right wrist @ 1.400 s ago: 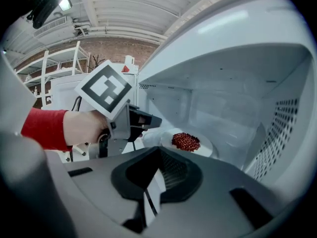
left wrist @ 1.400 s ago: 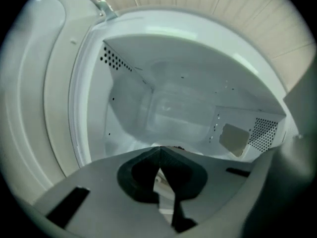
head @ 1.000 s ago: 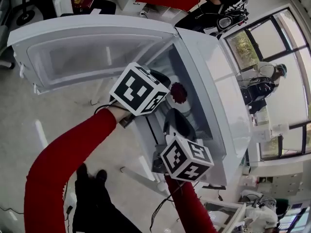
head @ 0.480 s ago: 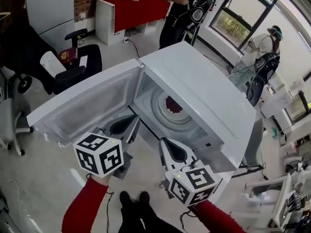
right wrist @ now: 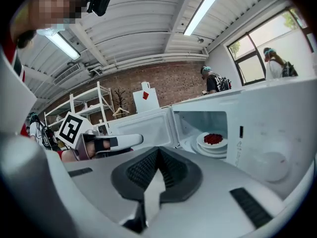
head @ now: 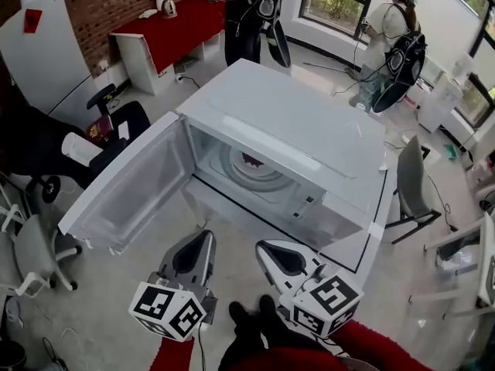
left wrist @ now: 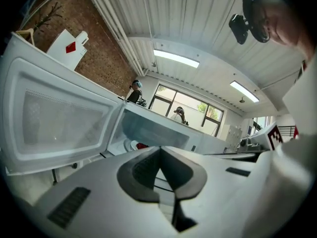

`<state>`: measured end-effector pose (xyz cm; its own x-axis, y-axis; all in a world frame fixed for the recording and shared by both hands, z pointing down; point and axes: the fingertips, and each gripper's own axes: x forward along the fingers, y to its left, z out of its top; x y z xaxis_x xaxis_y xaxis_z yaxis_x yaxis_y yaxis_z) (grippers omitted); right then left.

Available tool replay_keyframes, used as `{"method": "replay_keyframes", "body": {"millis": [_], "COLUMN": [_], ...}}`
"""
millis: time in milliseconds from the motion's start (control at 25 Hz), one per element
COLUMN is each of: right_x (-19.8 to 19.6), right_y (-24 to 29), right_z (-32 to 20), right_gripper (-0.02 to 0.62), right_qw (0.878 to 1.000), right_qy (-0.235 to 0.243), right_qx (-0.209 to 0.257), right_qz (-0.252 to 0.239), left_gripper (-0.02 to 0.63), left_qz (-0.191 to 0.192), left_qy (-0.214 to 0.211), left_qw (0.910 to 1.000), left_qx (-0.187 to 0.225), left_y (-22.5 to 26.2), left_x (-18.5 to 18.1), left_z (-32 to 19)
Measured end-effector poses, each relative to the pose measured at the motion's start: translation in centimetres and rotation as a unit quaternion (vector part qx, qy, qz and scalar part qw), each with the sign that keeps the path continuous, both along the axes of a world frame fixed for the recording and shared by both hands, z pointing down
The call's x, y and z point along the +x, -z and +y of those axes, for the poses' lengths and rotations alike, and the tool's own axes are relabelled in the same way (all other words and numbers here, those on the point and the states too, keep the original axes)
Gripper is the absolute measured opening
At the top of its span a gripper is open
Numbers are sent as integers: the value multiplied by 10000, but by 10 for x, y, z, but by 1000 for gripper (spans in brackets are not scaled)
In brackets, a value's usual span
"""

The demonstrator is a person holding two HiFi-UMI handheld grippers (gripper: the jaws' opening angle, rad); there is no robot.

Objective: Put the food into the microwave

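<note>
The big white microwave sits in the middle of the room with its door swung wide open to the left. Inside it is a white plate on the round tray, and the red food lies in a little heap in the middle of that plate. So the food is in the microwave, well back from the opening. The person stands in front of it, with red sleeves showing at the bottom. The left gripper and the right gripper are side by side, both pointing toward the open microwave but well apart from it. The left one has its two jaws pressed together at the tips, with nothing between them. The right one is the same, jaws closed tight and holding nothing. Neither tool touches the door, the plate or the food. Far behind, a table with a red cloth stands by the brick wall.
</note>
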<state>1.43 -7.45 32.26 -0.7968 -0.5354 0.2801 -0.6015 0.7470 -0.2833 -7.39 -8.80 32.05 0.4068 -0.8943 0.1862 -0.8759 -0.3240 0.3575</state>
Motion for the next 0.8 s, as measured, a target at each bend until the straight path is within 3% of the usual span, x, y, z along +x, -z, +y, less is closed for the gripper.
{"method": "replay_keyframes", "body": {"millis": [800], "right_x": [76], "right_y": [18], "right_z": [30], "right_gripper": [12], "right_qw": [9979], "right_qy": [-239], "right_qx": [373], "right_qz": [-482], "left_gripper": [9], "left_qz": [-281], "left_qy": [-175], "left_qw": [9994], "left_qx": [120], "left_y": [6], "left_x": [58], "left_z": [53]}}
